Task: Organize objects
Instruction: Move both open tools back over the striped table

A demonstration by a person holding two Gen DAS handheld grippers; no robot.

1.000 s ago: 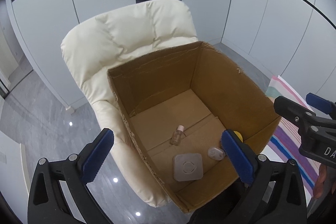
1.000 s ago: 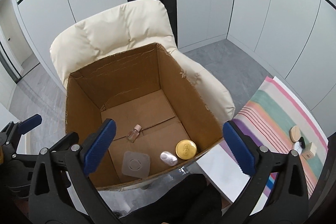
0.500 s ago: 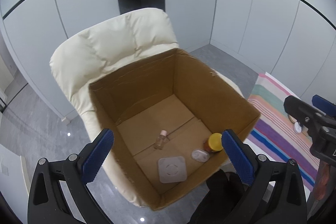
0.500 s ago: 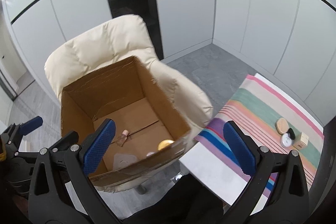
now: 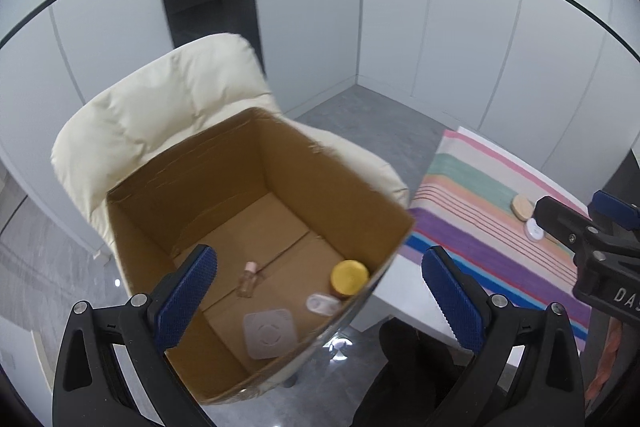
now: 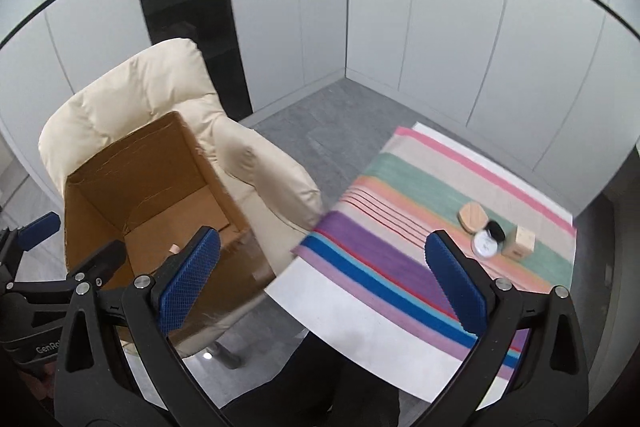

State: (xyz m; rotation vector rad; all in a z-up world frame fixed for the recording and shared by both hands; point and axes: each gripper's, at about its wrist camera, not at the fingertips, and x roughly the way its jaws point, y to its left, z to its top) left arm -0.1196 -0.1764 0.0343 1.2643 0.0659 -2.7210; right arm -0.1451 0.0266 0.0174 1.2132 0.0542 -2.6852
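Where cardboard gapes, four trinkets (image 5: pixel 267 334)

Left gripper (image 5: pixel 318 293): black plastic frame, two blue cross-hatched finger pads (image 5: pixel 188 293), silver screws at the pivots.
Right gripper (image 6: pixel 320 287): matched it, black frame, blue textured pads (image 6: pixel 454 287), round silver screws.
Markings: white letters "DA" showed on the right gripper's body, "GenRo" on the left's.
Clothing: dark, seen low between the fingers.
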